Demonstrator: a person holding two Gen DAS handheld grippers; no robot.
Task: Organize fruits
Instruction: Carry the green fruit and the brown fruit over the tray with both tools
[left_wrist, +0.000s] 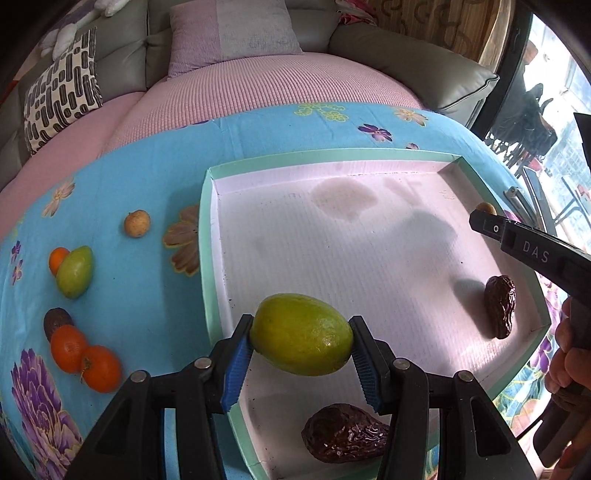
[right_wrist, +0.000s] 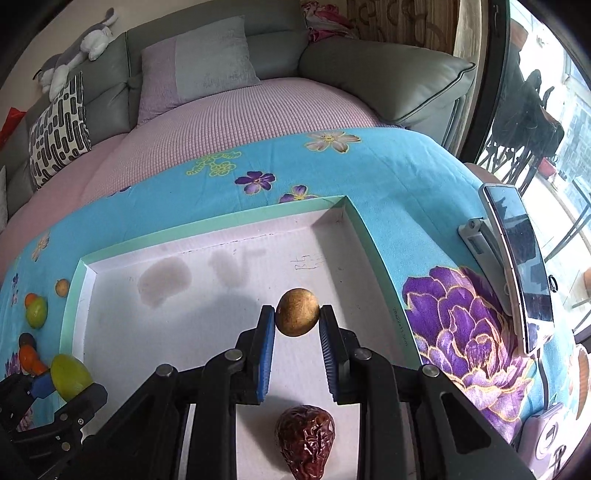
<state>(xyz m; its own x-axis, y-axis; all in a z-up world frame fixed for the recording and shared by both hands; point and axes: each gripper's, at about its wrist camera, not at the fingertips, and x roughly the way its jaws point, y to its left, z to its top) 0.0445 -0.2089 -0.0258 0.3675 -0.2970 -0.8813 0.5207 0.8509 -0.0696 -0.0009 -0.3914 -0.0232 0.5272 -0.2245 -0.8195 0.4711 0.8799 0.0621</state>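
The green fruit (left_wrist: 301, 334) is hanging crosswise in the left gripper (left_wrist: 301, 341), pinched at both ends above the tray's (left_wrist: 207, 236) near left corner, with a wrinkled date (left_wrist: 345, 437) lying directly beneath. The small brown fruit (right_wrist: 297, 312) is sitting clamped in the right gripper (right_wrist: 297, 321), over the tray's right side, another date (right_wrist: 306, 439) nearer below.

Your tray (left_wrist: 369, 236) is matt ribbed cardboard, stained; beside it, the printed cloth (left_wrist: 155, 177) looks soft. Dates (right_wrist: 304, 439) glossy, wrinkled; claw pads (right_wrist: 266, 354) ridged blue rubber.
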